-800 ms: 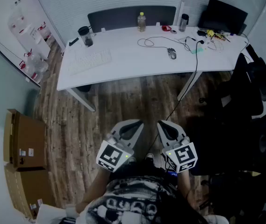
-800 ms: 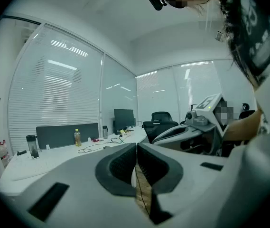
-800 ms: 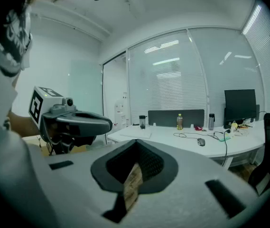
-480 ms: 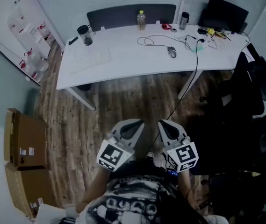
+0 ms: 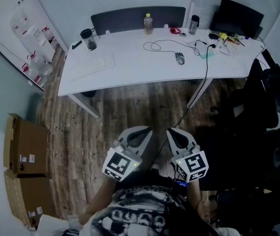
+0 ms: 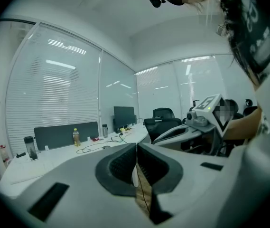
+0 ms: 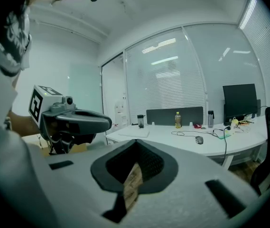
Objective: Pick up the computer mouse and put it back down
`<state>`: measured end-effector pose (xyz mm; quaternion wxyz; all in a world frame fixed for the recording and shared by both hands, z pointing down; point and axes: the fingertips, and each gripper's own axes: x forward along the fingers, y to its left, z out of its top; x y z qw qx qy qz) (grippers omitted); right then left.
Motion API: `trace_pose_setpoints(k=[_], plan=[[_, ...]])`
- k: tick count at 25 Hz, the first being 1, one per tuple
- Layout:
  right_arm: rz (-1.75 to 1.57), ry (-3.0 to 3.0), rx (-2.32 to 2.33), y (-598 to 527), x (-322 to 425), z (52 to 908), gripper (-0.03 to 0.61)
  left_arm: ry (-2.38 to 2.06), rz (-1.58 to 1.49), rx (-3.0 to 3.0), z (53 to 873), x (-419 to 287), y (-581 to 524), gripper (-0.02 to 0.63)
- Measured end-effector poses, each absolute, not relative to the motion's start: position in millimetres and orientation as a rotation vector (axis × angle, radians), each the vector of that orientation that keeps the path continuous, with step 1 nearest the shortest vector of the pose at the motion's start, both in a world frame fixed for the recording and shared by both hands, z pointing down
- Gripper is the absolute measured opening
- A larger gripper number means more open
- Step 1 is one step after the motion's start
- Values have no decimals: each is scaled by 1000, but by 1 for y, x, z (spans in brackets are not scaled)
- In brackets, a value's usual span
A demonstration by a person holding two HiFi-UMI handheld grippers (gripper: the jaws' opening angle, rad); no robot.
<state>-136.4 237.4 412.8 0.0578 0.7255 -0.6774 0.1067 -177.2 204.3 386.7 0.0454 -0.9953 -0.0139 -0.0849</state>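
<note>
The computer mouse [image 5: 180, 58] lies on the white desk [image 5: 130, 70] in the upper middle of the head view, right of the desk's centre. Its thin cord [image 5: 158, 44] is looped just left of it. Well apart from it, at the bottom of the frame, the left tool [image 5: 140, 132] and the right tool [image 5: 174, 133] sit side by side near the person's chest. Each has its jaws pressed together on nothing, and only a sliver of wood floor [image 5: 130, 112] shows through each seam.

Bare floor lies between the 2 tools and the desk, crossed by a black cable [image 5: 206, 77] that drops from the desk's front edge. Black office chairs [image 5: 267, 90] crowd the right edge of the frame.

Along the desk's back stand a dark lidded cup [image 5: 89, 38] at the left, a clear bottle [image 5: 148, 23] of yellowish liquid in the middle, and a dark tumbler [image 5: 194, 23] further right. Behind them is a dark divider panel [image 5: 137, 16]. A white keyboard [image 5: 94, 64] lies at the desk's left and a black monitor [image 5: 238, 16] stands at the upper right.

2 cardboard boxes [image 5: 24, 154] stand at the lower left. Their white labels and the bottle's label are too small to read.
</note>
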Motion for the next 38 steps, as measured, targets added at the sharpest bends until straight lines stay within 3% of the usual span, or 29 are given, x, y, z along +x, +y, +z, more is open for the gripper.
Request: trace_pose_setpoints(k=[21, 38], plan=[[391, -2113, 2160, 218, -74, 446, -6, 22, -357, -3042, 418, -123, 189, 5], [470, -1926, 2240, 72, 73, 455, -6, -179, -328, -3034, 417, 33, 32, 5]])
